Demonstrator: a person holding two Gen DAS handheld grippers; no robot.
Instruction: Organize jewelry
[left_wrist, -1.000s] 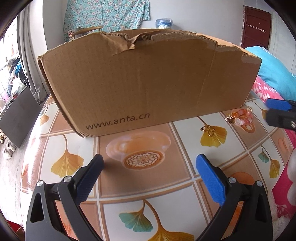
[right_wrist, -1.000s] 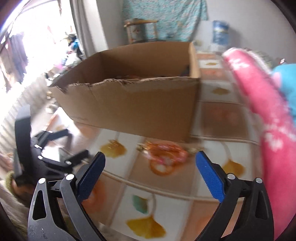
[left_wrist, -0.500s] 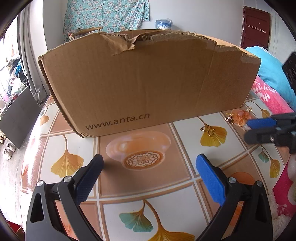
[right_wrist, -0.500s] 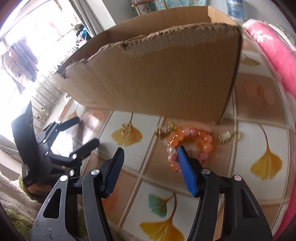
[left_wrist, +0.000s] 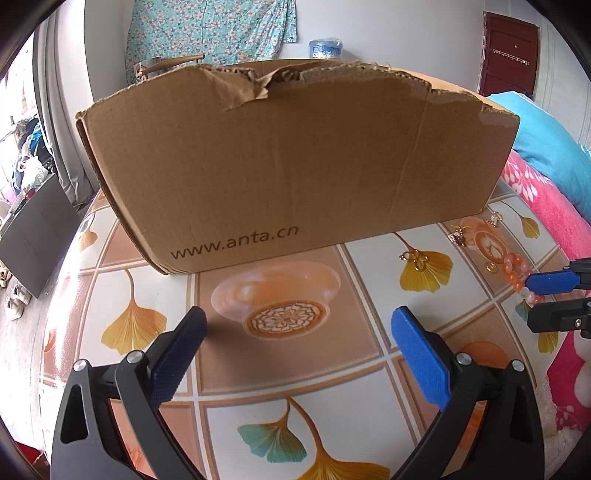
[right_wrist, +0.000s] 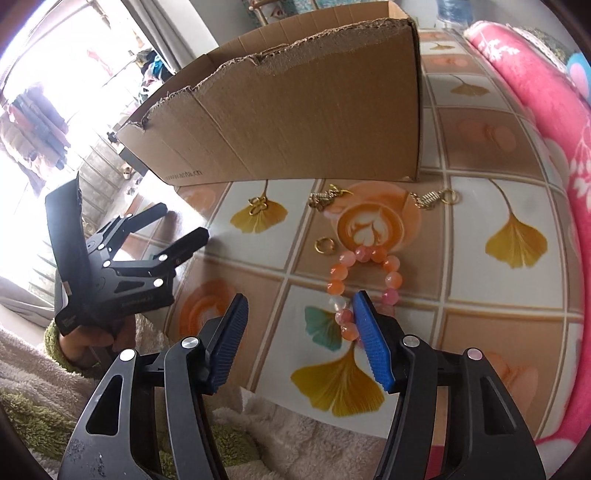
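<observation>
Now | bead bracelet (right_wrist: 364, 280) at right tool's (right_wrist: 295, 325) right fingertip (right_wrist: 364, 314), apparently touching

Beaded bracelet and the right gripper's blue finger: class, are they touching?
Touching. The right wrist view shows the beaded bracelet pressed against the right gripper's right finger; the other finger stands clear.

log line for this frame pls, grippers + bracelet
left gripper: open, empty, idle over table | right gripper: open, jaws just narrowed, one finger against bead bracelet, no grip yet | cardboard box: behind
</observation>
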